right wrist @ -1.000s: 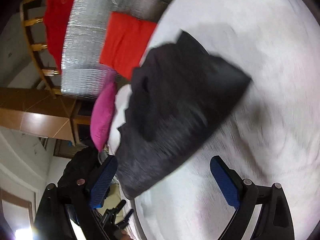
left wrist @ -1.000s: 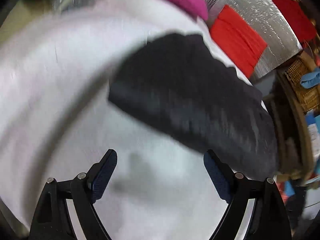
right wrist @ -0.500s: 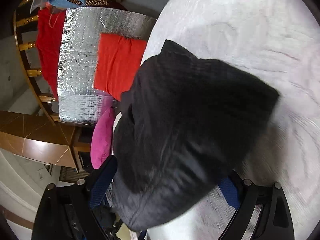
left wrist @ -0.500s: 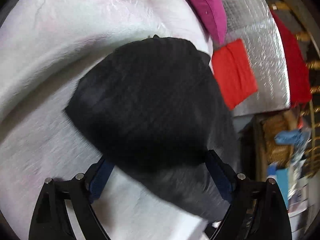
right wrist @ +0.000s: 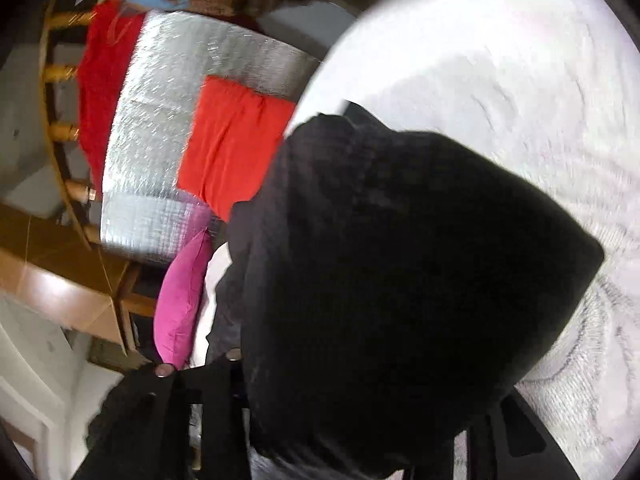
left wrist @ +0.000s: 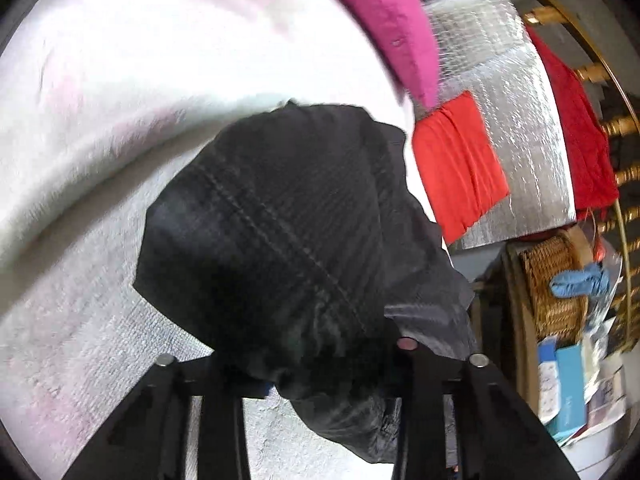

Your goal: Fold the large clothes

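While both sets of jaws are closing, a folded black garment [left wrist: 280, 240] lies on the white bedspread [left wrist: 100, 120] of a bed and fills the centre of each wrist view.

Left wrist view: the left hand-held gripper [left wrist: 320, 376] enters from 6 o'clock. Its jaws have drawn in on the near edge of the black garment, and bunched cloth sits between them and covers the pads, so that the fingertips themselves are hidden. The garment runs from the jaws toward 12 o'clock, with a stitched seam crossing it from 10 o'clock to 4 o'clock. A pink pillow [left wrist: 384, 20] lies at 1 o'clock, at the edge of the bed. At 3 o'clock a folded red cloth [left wrist: 456, 168] rests on a silver foil sheet [left wrist: 520, 80], with a wicker basket [left wrist: 552, 292] lower at 4 o'clock.

Right wrist view: the right hand-held gripper [right wrist: 360, 412] enters from 6 o'clock. Its jaws stand close together with the black garment [right wrist: 400, 260] draped over and between them; the pads are buried in the cloth and cannot be seen. The bedspread [right wrist: 520, 80] extends from 12 to 4 o'clock. The red cloth [right wrist: 236, 144] lies at 10 o'clock on the foil sheet [right wrist: 160, 120], and the pink pillow [right wrist: 180, 300] at 8 o'clock.
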A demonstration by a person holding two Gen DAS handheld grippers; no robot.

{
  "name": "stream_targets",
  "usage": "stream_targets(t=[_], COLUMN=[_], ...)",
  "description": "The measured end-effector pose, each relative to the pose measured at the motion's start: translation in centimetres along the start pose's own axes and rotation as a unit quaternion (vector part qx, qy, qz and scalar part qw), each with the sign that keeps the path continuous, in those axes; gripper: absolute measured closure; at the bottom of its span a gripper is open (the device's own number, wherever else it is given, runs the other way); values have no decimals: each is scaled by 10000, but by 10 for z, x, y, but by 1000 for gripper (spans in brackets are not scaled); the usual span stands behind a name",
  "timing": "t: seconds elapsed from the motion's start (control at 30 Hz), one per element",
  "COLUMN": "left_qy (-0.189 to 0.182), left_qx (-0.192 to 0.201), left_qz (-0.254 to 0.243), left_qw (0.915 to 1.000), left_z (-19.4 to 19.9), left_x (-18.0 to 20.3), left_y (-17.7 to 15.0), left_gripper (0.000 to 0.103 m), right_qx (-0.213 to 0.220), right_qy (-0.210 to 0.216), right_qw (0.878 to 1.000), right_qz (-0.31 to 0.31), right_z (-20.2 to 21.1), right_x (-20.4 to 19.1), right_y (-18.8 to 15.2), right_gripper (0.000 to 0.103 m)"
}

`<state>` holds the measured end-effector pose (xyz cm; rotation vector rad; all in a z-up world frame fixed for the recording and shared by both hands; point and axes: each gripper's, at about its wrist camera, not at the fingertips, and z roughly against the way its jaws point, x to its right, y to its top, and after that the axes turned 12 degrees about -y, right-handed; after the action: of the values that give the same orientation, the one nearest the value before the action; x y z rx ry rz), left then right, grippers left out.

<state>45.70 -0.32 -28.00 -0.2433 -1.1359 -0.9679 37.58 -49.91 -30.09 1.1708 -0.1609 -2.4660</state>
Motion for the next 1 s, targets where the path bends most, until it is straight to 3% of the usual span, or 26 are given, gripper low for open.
stream_targets(t=[0.17, 0.4, 0.5, 0.53, 0.57, 0.63, 0.7, 0.8, 0.93, 1.0], left_qy=[56, 135, 439, 401, 301, 128, 160, 594, 884, 1358], left_qx=[19, -411, -747, -848, -914, -1078, -1167, -1201, -998, -322], left_qz=[-158, -582, -672, -413, -151, 248, 301, 249, 15, -223], left_qw=[9999, 9974, 9940, 9947, 9952, 9938, 9926, 9907, 9911, 9900], left_z=[13, 37, 22, 19, 20, 22, 26, 42, 89, 122], left_x=[9, 9, 1, -9, -16, -23, -21, -12, -8, -3], left_y=[1, -25, -29, -26, -23, -15, -10, -9, -15, -11], left_gripper=[75, 74, 60, 50, 47, 47, 45, 37, 35, 36], right_qx=[175, 60, -227, -350, -539, -799, -924, -1020, -1169, -1191], right_qy=[-39, -116, -274, -323, -339, -360, -375, -604, -975, -1144], right_qw=[9987, 9984, 9976, 9973, 9973, 9961, 9950, 9923, 9848, 9784], right_qz=[475, 557, 590, 553, 363, 50, 49, 355, 840, 1244], right_z=[33, 70, 57, 51, 44, 40, 45, 68, 112, 131], right_x=[-20, -1, 16, 20, 28, 37, 38, 33, 33, 25], right_y=[-13, -25, -23, -21, -18, -14, -10, -11, -15, -15], right_gripper=[64, 64, 62, 56, 46, 38, 35, 32, 32, 32])
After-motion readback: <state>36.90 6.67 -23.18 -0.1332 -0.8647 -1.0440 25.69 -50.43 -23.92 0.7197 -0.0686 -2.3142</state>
